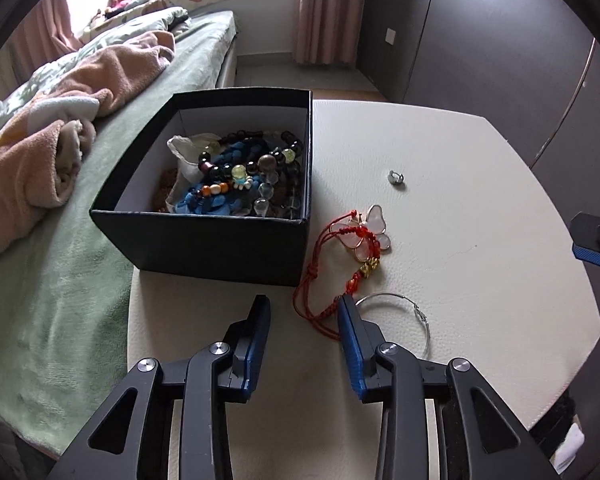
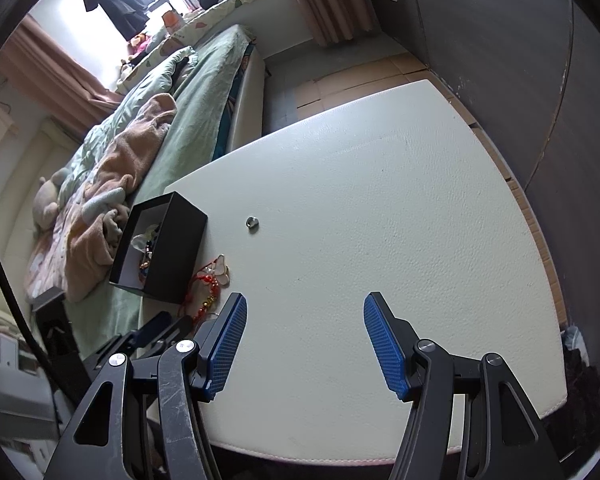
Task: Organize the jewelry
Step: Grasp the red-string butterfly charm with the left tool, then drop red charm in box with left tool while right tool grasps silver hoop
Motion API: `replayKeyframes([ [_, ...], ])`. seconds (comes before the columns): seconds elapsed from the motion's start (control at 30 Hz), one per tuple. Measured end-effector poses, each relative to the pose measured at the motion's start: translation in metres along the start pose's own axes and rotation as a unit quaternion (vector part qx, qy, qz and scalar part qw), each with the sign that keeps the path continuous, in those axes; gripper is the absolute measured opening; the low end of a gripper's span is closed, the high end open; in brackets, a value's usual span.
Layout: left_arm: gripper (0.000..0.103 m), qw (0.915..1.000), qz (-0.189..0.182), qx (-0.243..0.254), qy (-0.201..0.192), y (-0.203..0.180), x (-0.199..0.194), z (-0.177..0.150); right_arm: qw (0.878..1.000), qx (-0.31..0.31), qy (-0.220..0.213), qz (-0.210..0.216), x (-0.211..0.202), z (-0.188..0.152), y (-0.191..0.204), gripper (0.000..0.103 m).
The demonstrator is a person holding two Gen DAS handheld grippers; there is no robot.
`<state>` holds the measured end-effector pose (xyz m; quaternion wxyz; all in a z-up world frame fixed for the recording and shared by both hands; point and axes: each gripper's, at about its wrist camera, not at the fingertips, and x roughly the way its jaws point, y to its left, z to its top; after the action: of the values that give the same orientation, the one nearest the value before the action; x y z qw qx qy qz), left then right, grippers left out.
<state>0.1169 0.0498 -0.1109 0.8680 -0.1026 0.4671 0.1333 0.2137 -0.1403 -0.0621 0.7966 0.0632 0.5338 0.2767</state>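
A black box (image 1: 216,244) holding several bead bracelets (image 1: 240,172) stands on the white table (image 1: 480,264), at its left edge. Beside the box lie a red cord bracelet (image 1: 320,300), a pink butterfly pendant (image 1: 370,232), a silver hoop (image 1: 404,312) and a small silver ring (image 1: 396,178). My left gripper (image 1: 304,306) is open and empty, just above the table, with its right finger over the red cord. My right gripper (image 2: 304,308) is open and empty over the bare table (image 2: 380,220). The box (image 2: 168,252), ring (image 2: 253,223) and pendant (image 2: 220,270) lie to its left.
A bed with green sheet (image 1: 80,248) and pink blanket (image 1: 60,120) runs along the table's left side. Dark wardrobe doors (image 1: 500,40) stand behind and to the right. The right gripper's fingertip (image 1: 596,240) shows at the right edge of the left wrist view.
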Motion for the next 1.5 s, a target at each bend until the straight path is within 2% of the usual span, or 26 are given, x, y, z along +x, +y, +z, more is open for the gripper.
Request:
replayKeyframes([
  [0.07,0.036,1.0000,0.002,0.000,-0.003,0.000,0.001,0.001,1.000,-0.001,0.000,-0.001,0.000,0.000,0.000,0.061],
  [0.1,0.032,1.0000,0.002,-0.001,-0.003,0.000,0.002,0.001,1.000,-0.003,0.001,-0.003,0.001,0.000,0.001,0.061],
  [0.13,0.017,1.0000,0.001,-0.001,-0.003,0.001,0.002,0.001,1.000,-0.004,0.001,-0.004,0.001,0.000,0.001,0.061],
  [0.17,0.007,1.0000,0.000,0.002,0.001,0.001,0.002,0.001,1.000,-0.006,0.002,-0.006,0.001,0.000,0.002,0.062],
  [0.23,0.002,0.9997,-0.022,-0.001,0.011,0.002,0.002,0.001,1.000,-0.010,0.004,-0.007,0.004,-0.001,0.005,0.061],
  [0.33,0.001,0.9988,-0.047,-0.004,0.013,0.000,-0.005,0.002,1.000,-0.016,0.009,-0.009,0.007,-0.001,0.008,0.061],
  [0.6,0.000,0.9932,-0.107,0.000,-0.046,-0.005,-0.058,0.021,1.000,-0.024,0.018,-0.004,0.018,0.000,0.020,0.061],
  [1.0,0.000,0.9836,-0.140,-0.043,-0.106,0.027,-0.095,0.052,0.994,-0.091,0.055,-0.002,0.049,-0.008,0.060,0.060],
  [1.17,0.000,0.9806,-0.146,-0.059,-0.117,0.042,-0.101,0.058,0.990,-0.112,0.086,-0.010,0.071,-0.012,0.076,0.038],
  [1.33,0.000,0.9781,-0.149,-0.077,-0.124,0.060,-0.107,0.061,0.984,-0.144,0.102,-0.035,0.086,-0.023,0.093,0.035],
  [1.43,0.000,0.9767,-0.149,-0.087,-0.128,0.070,-0.110,0.062,0.981,-0.156,0.102,-0.057,0.092,-0.028,0.097,0.022],
  [1.5,0.000,0.9760,-0.147,-0.093,-0.131,0.076,-0.112,0.062,0.977,-0.172,0.099,-0.074,0.092,-0.032,0.103,0.019],
])
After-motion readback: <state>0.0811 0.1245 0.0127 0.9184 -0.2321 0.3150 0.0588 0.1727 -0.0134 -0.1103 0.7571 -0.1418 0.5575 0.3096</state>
